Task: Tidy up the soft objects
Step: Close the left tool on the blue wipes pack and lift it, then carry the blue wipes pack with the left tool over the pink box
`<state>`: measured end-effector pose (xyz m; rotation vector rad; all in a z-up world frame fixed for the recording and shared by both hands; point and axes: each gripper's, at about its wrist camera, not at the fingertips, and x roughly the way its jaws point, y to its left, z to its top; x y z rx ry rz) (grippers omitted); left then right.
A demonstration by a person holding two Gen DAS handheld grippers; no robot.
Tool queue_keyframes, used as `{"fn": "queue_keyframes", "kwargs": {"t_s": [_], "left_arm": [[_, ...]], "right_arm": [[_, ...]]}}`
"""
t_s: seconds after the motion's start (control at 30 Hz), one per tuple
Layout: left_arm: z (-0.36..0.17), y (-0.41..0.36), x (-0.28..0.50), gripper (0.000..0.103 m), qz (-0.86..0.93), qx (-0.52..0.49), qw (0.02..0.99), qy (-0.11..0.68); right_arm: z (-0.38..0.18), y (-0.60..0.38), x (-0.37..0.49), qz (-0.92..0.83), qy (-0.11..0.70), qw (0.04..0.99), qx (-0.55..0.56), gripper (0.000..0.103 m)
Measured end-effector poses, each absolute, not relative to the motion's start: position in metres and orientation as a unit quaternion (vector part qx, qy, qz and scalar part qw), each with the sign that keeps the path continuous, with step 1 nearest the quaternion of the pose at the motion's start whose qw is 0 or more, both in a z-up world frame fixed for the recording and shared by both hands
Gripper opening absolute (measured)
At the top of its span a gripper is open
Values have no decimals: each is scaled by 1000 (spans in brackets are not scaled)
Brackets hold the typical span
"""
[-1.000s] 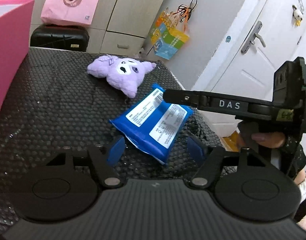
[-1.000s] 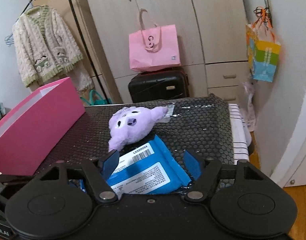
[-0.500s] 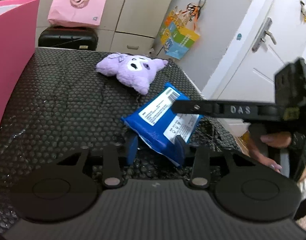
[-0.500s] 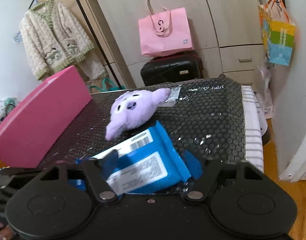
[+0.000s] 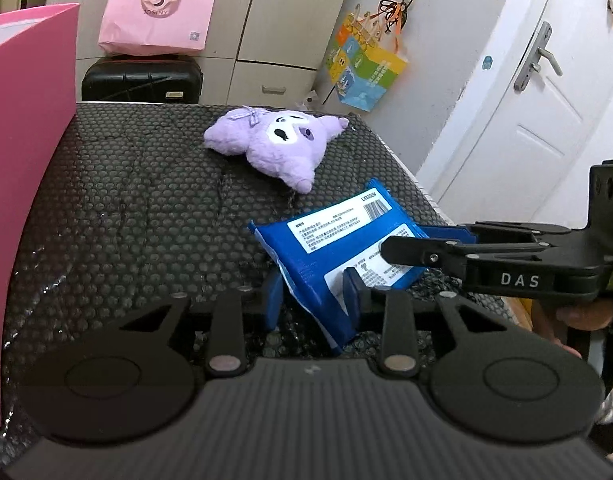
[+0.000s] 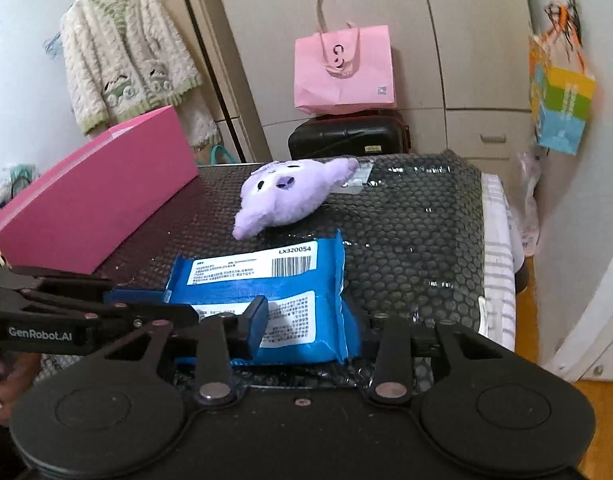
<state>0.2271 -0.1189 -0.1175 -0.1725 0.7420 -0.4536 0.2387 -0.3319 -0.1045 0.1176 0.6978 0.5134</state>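
Observation:
A blue packet (image 5: 338,240) with white labels lies on the black bubble-wrap tabletop (image 5: 126,220), in front of a purple plush toy (image 5: 278,144). My left gripper (image 5: 312,296) is closing, its blue pads pressing the packet's near corner between them. From the right, my right gripper (image 5: 390,248) clamps the packet's other end. In the right wrist view the packet (image 6: 266,276) sits bunched between the closing jaws of my right gripper (image 6: 306,328), one pad on its top label. The left gripper (image 6: 118,300) grips its left end, and the plush (image 6: 290,196) lies just beyond.
A tall pink box (image 5: 26,160) stands along the left side of the tabletop (image 6: 406,232). Behind the far edge are a black suitcase (image 6: 346,136) with a pink bag (image 6: 342,68) on it, and cupboards. A white door (image 5: 526,100) is at the right.
Both grippers have narrowed from wide open onto the blue packet. The packet's ends have bunched up between the pads and it has shifted slightly.

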Motion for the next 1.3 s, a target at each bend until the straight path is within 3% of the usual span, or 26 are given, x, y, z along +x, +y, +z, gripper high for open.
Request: {"fn": "queue_keyframes", "kwargs": {"t_s": [0.3,0.53,1.3], "left_arm": [[-112,-128,212,28,-218,-44,919,327],[-107,-123,199,29,-235,-49,914,327],[-69,-79,124,31,-289,-69,902,312]], "right_arm": [[-99,-319,225,241,354,902,57,45],[-92,-305,204,219,350,910,44,63],[-42,-269,113,241,302,922,24,82]]}}
